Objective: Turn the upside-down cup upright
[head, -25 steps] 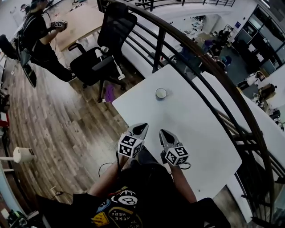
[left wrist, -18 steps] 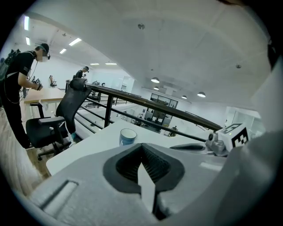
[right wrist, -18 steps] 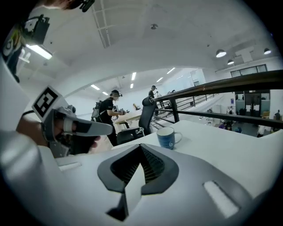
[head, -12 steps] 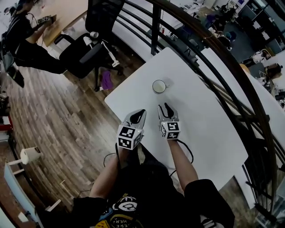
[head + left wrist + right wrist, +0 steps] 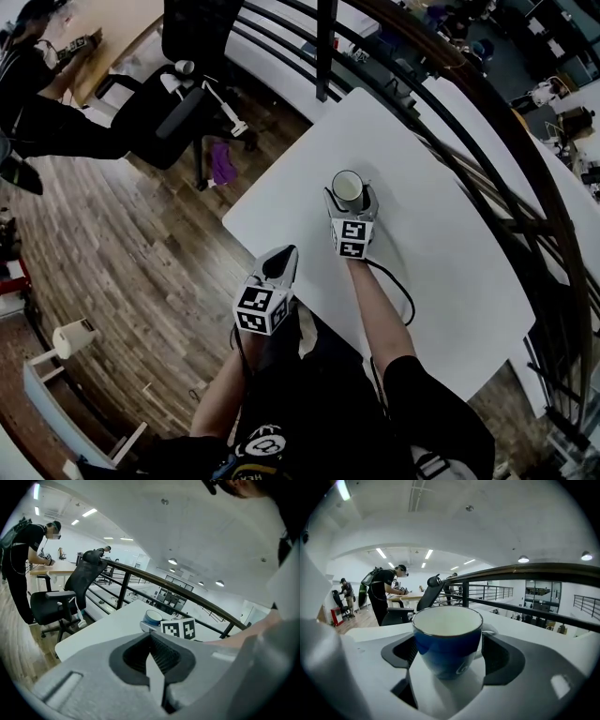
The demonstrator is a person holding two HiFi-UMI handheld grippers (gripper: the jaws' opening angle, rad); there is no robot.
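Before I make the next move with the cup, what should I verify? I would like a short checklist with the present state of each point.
1. Cup stands between the jaws of the right gripper: ok.
2. Jaws closed on the cup: not ok. They are apart, with a gap on each side.
3. Cup is upside-down, as the task says: not ok. Its wide open mouth appears to face up.
4. Handle free of the jaw beside it: cannot tell. It lies very close.
5. Left gripper out of the way: ok. Its jaws are together and empty, near the edge of the table, apart from the cup.
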